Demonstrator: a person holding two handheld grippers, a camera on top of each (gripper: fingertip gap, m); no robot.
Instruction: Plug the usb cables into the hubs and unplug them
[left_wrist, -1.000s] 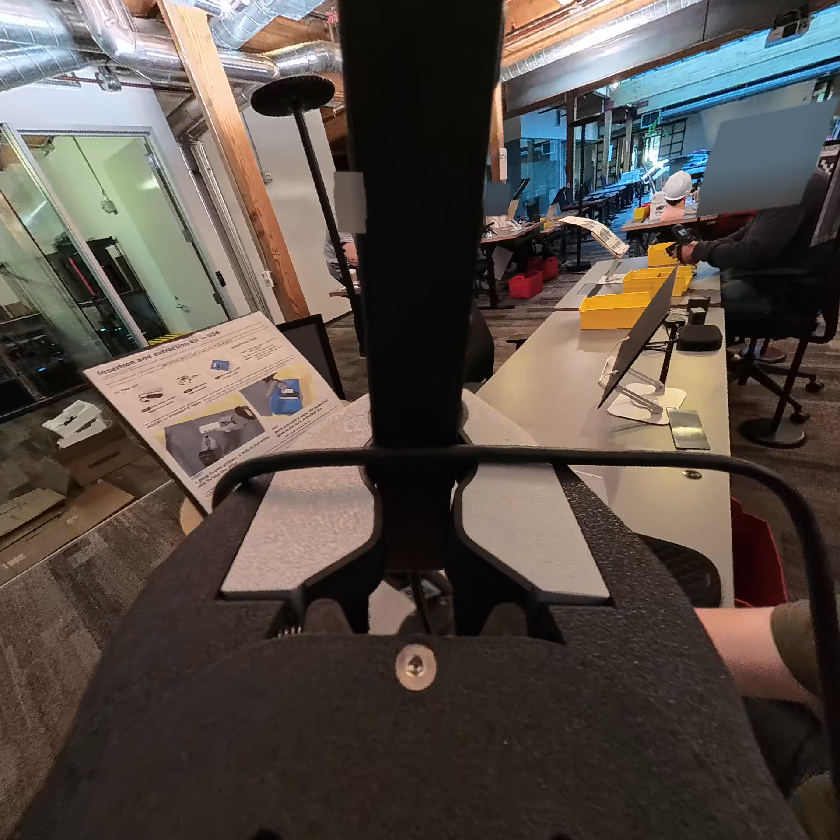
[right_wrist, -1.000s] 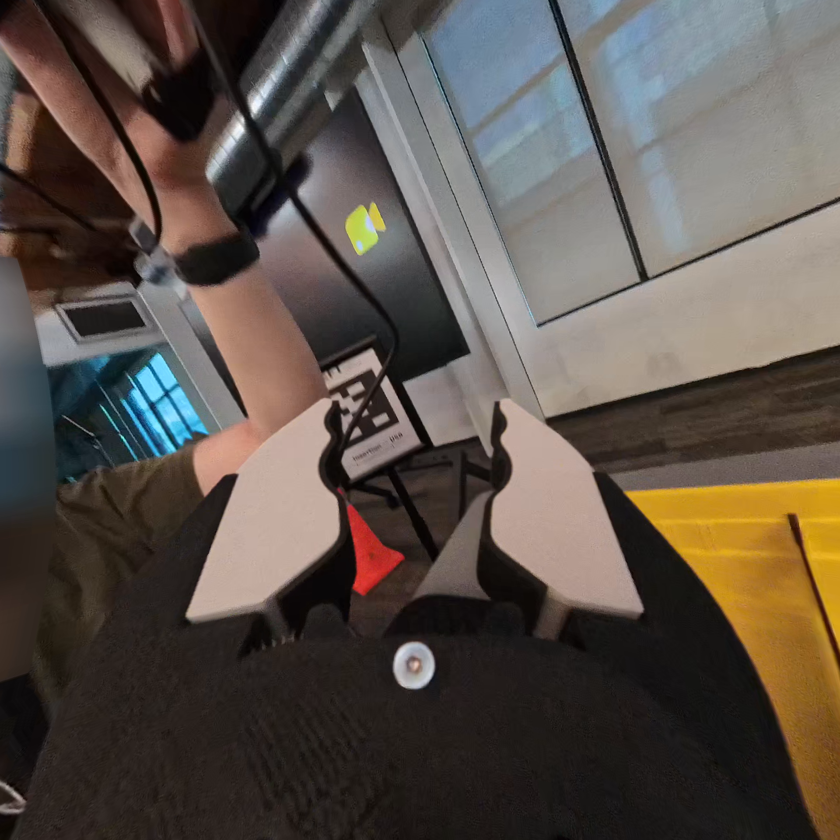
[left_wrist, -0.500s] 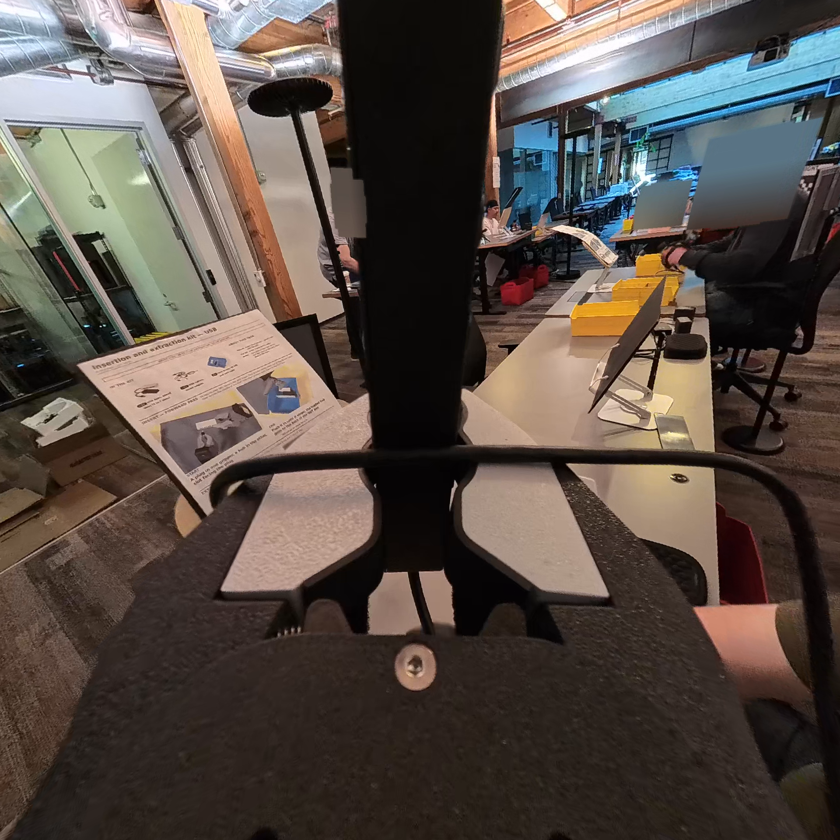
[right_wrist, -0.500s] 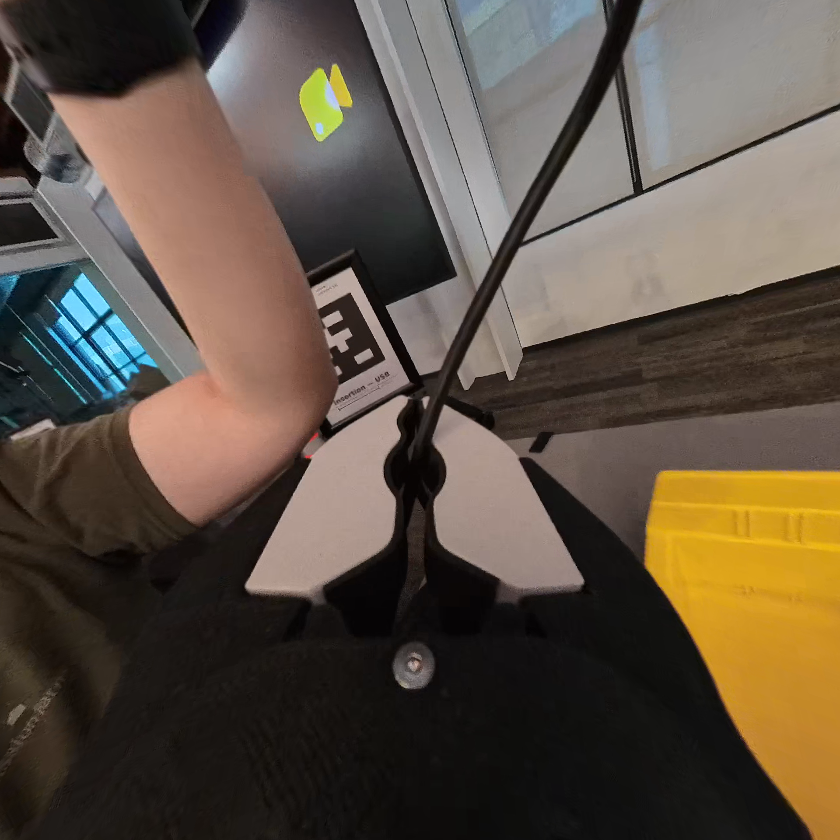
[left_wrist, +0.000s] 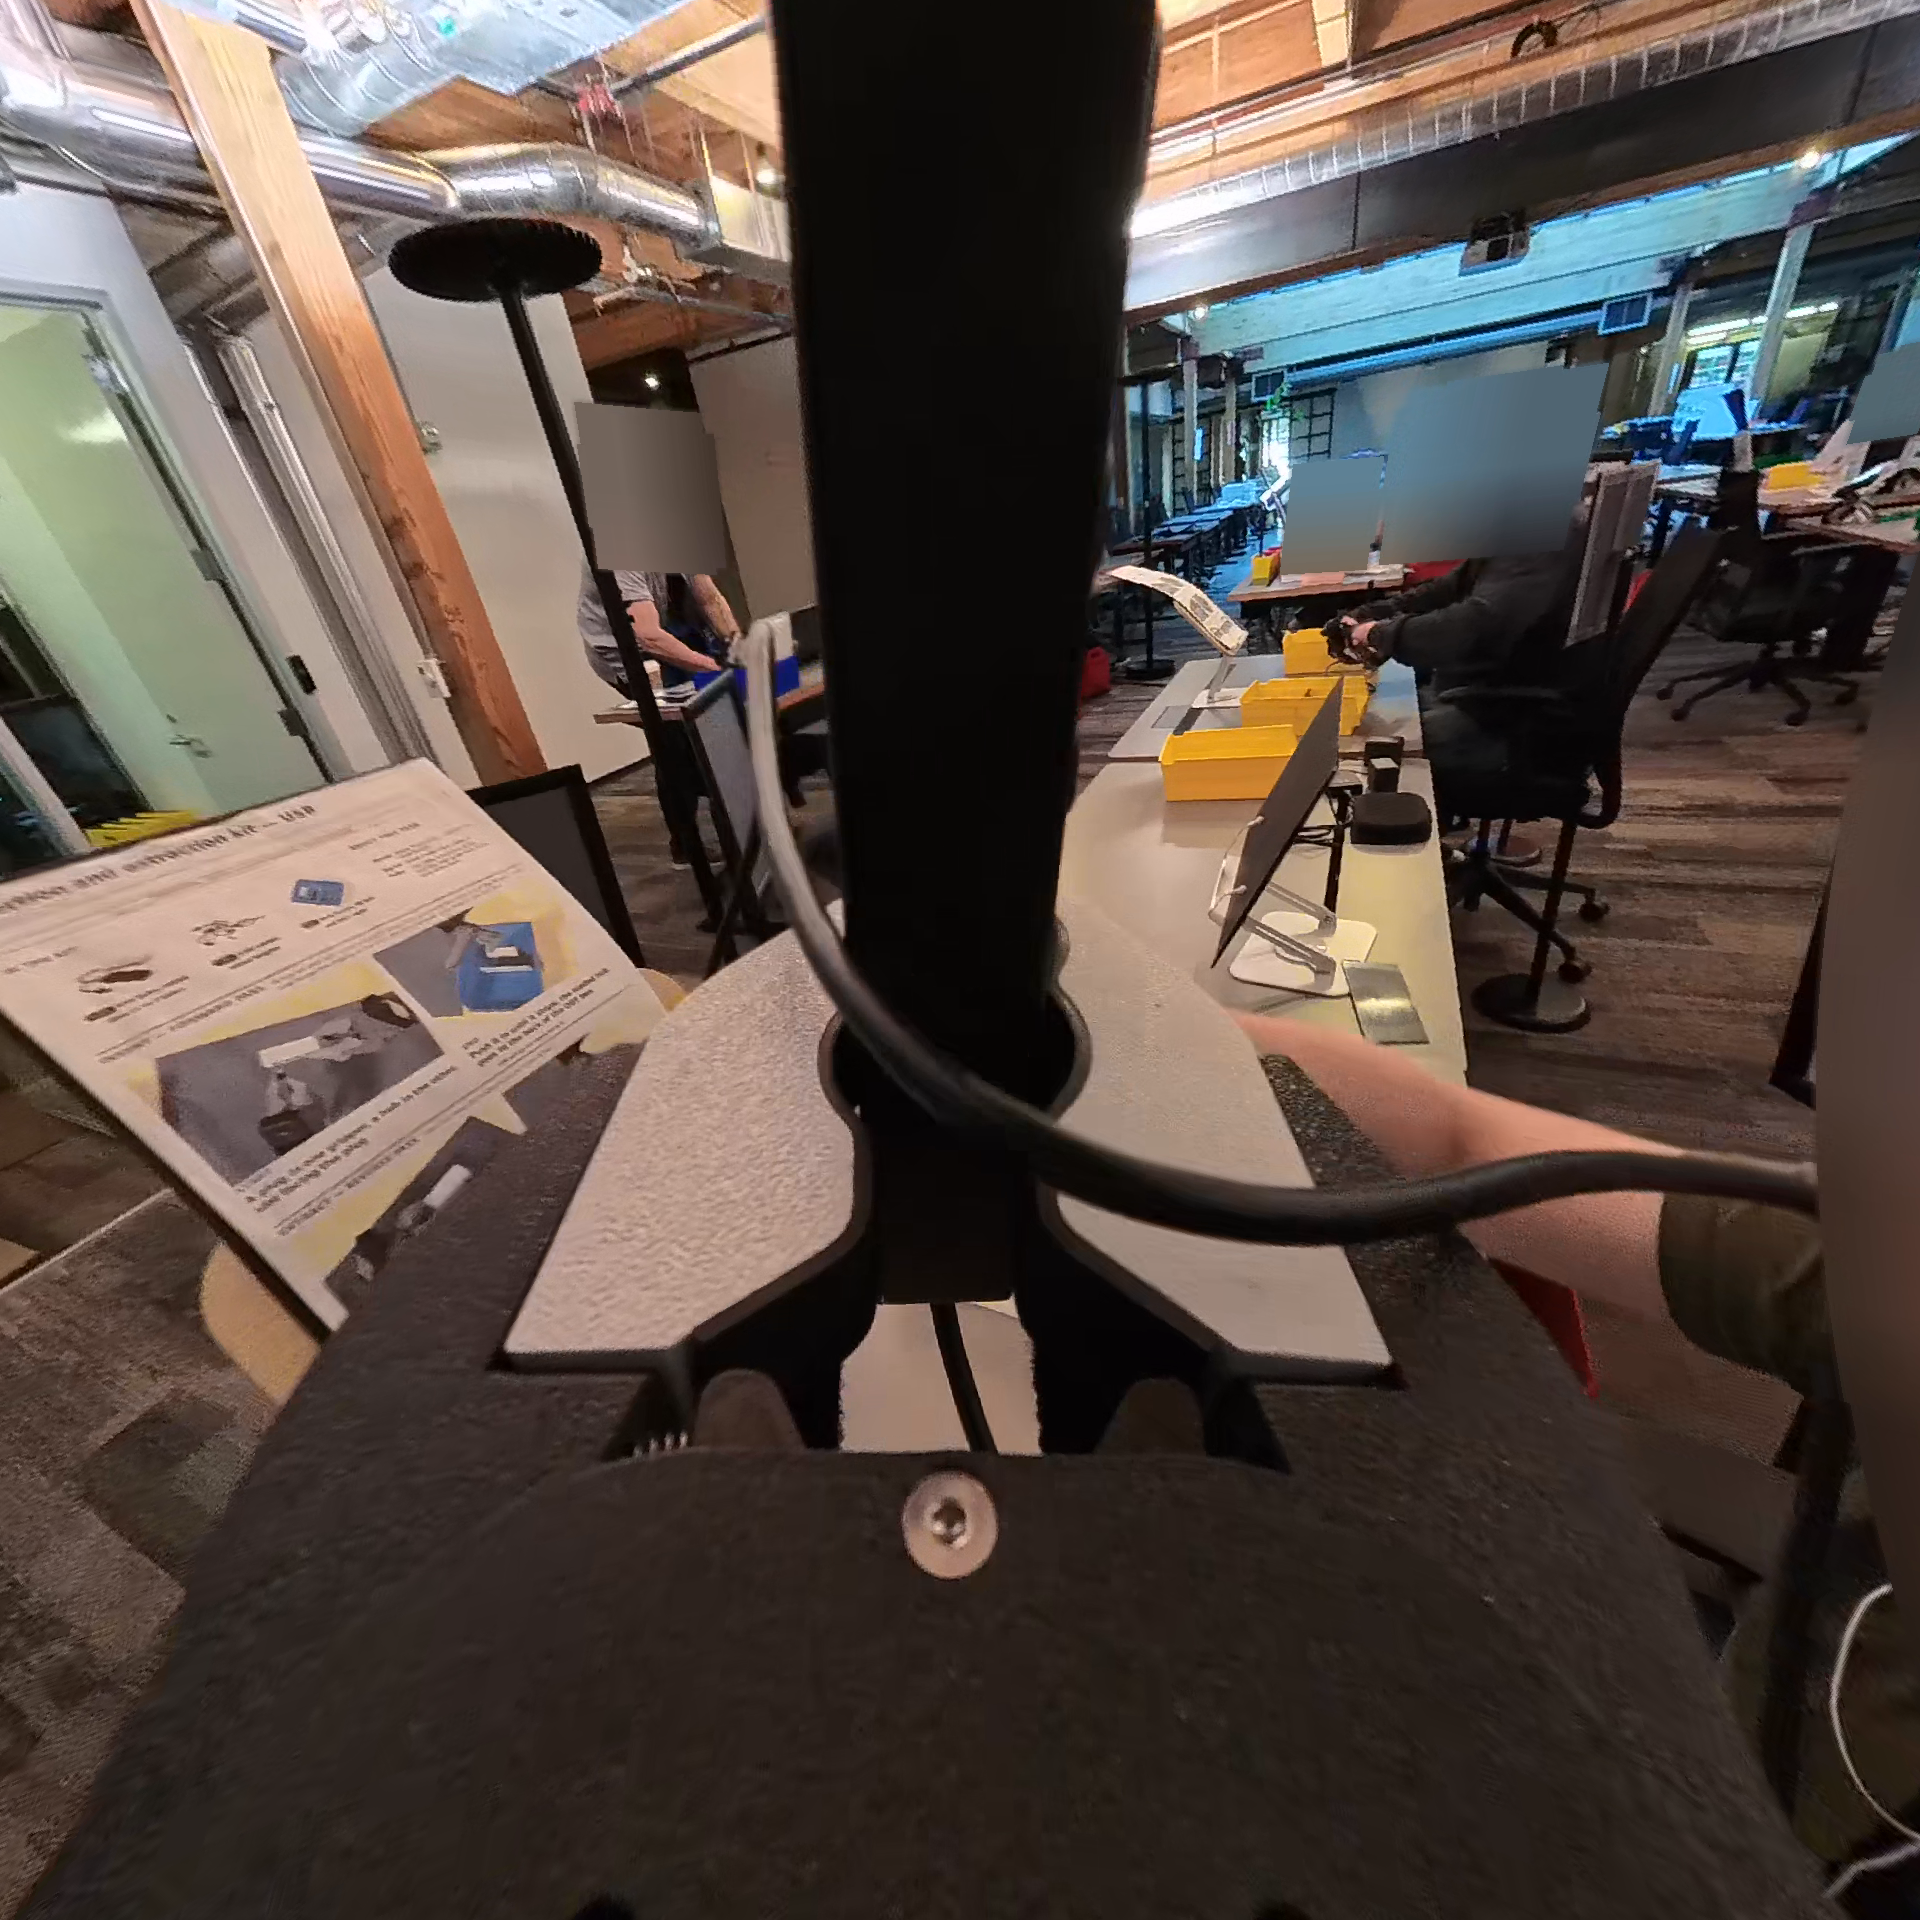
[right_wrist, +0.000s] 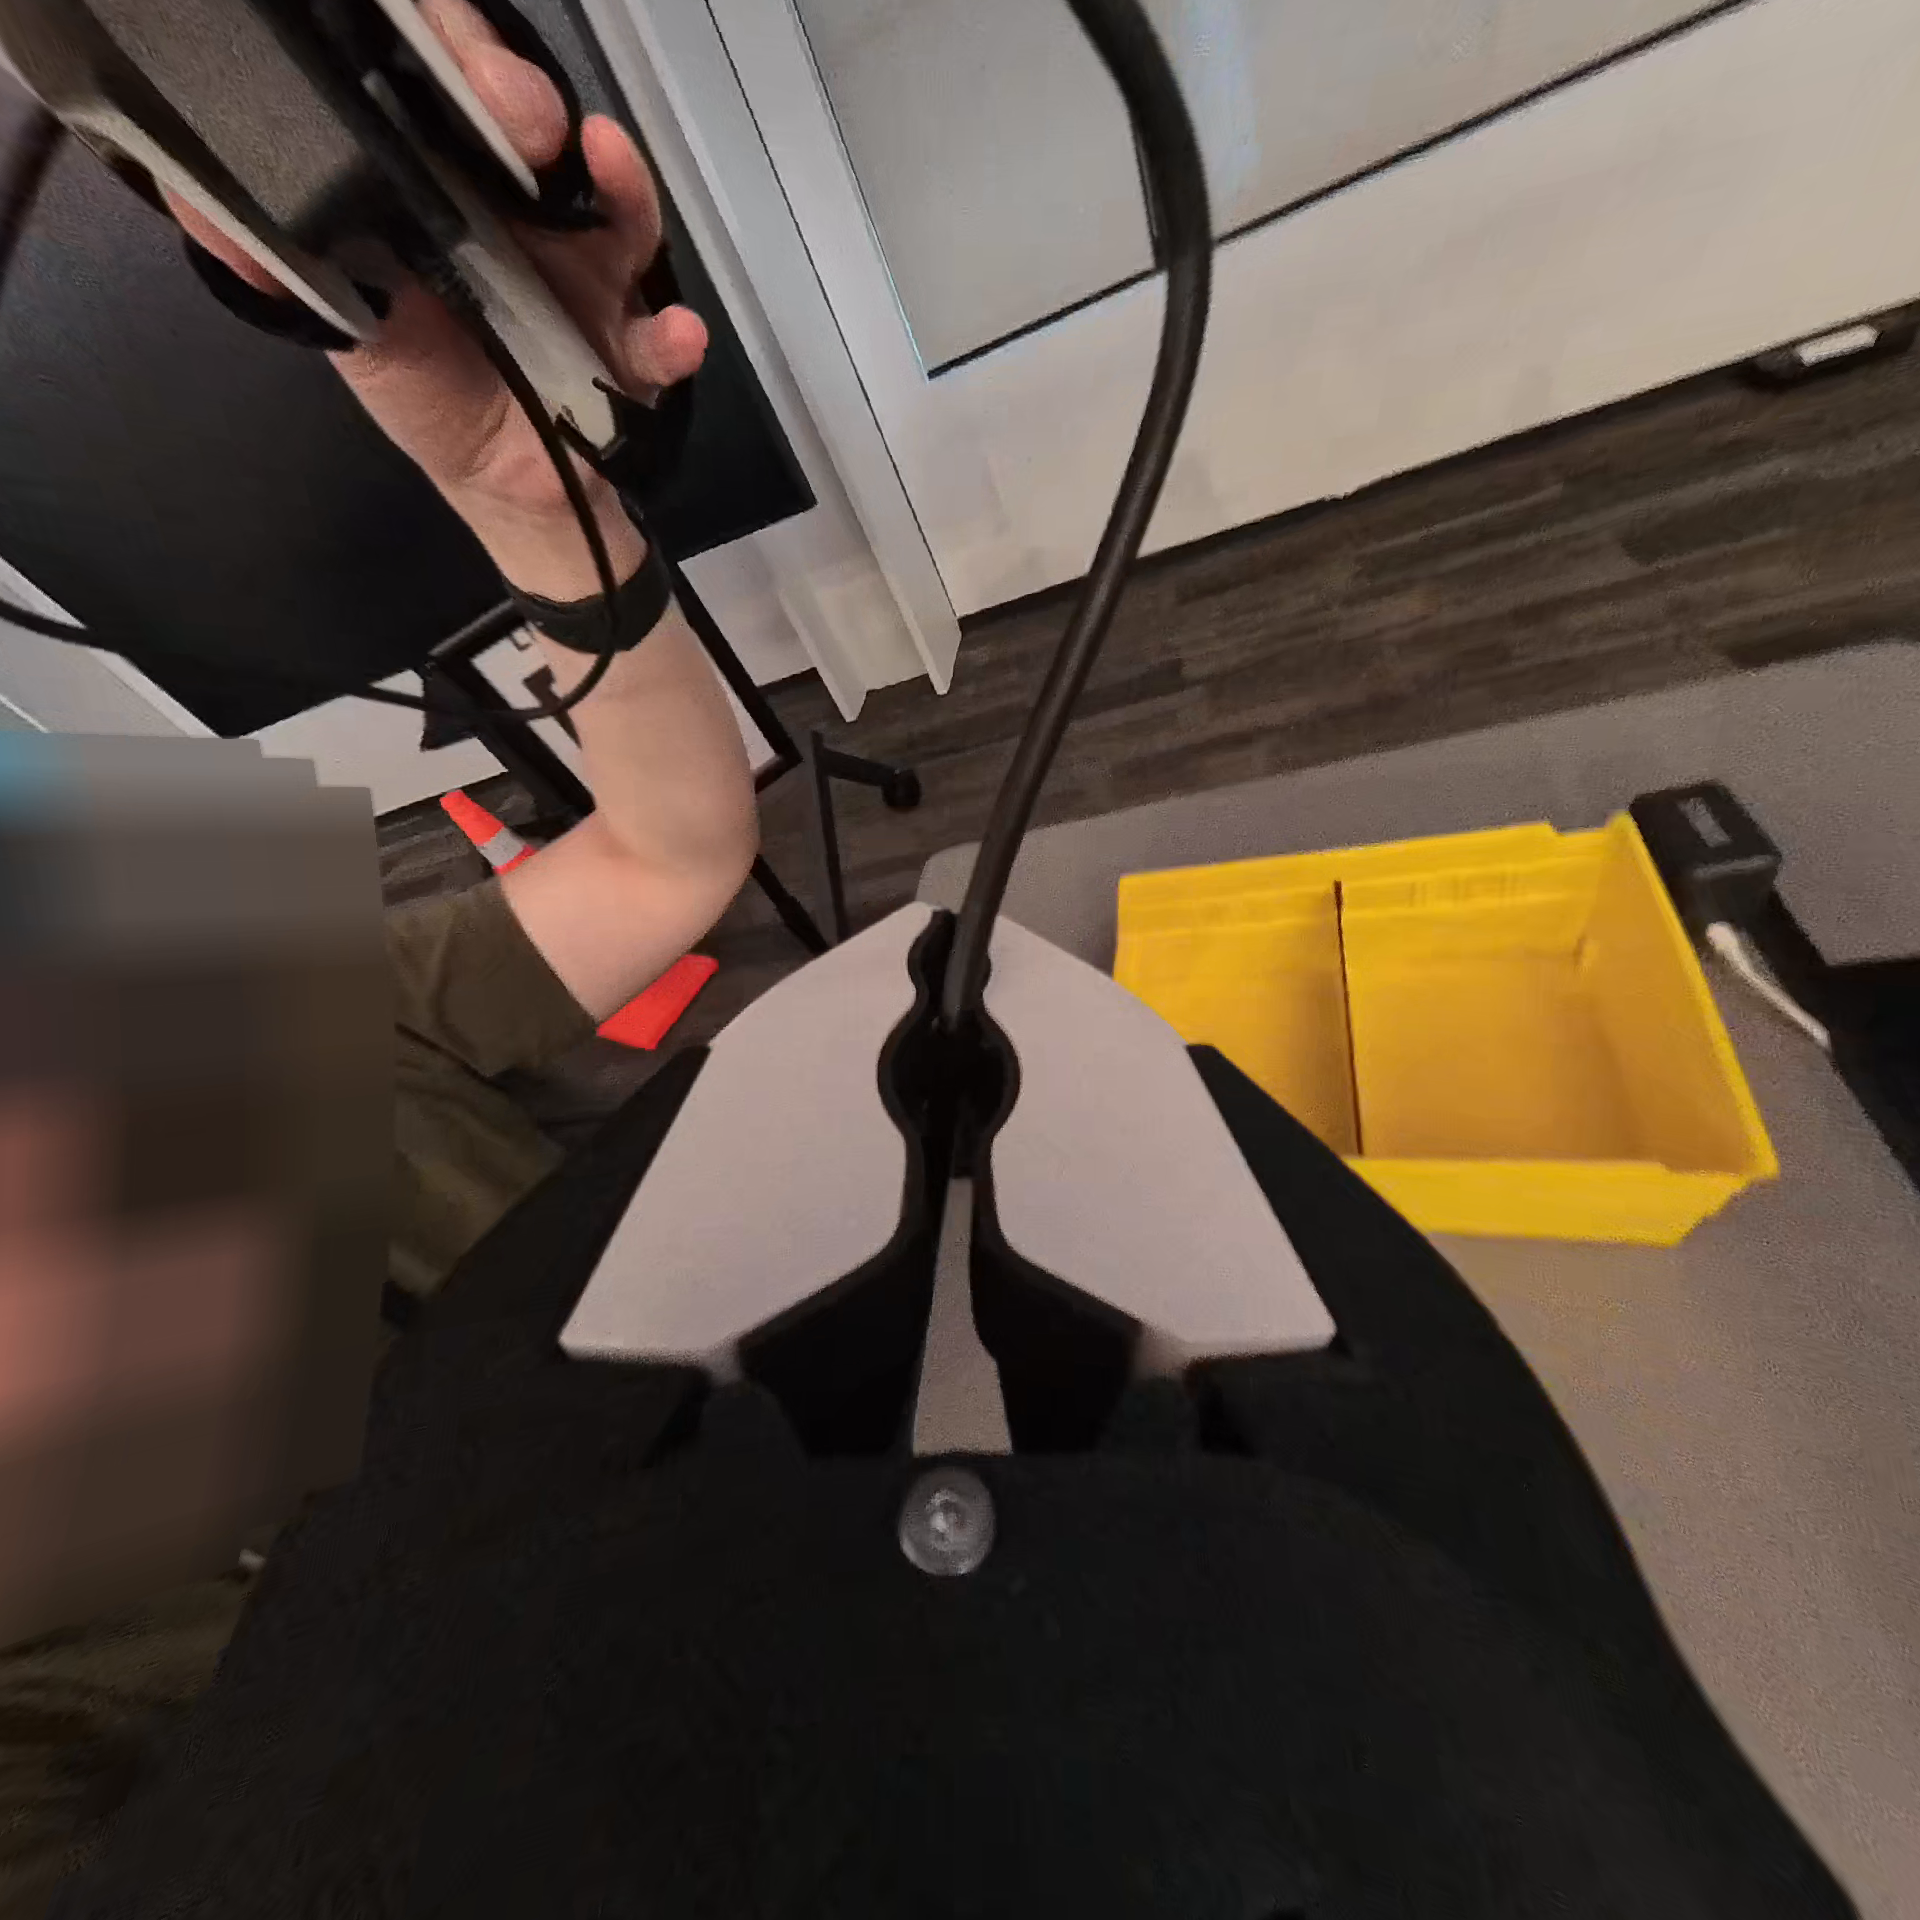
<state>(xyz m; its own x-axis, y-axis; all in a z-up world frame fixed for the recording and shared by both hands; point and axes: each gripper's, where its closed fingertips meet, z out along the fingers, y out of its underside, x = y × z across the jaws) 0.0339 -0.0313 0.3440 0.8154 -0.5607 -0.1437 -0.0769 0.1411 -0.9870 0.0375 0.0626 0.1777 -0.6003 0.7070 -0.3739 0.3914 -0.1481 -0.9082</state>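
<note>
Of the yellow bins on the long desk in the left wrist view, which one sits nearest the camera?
The yellow bin standing alone at the desk's near end, just left of the tilted dark panel on a stand; the other yellow bins cluster farther back.

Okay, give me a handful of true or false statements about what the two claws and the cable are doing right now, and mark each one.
1. The left claw is shut on a flat black hub. True.
2. The right claw is open and holds nothing. False: it is shut on the black cable.
3. The yellow bin on the table holds a coil of cables. False: the part in view looks bare.
4. In the left wrist view, the cable loops across the hub. True.
</note>
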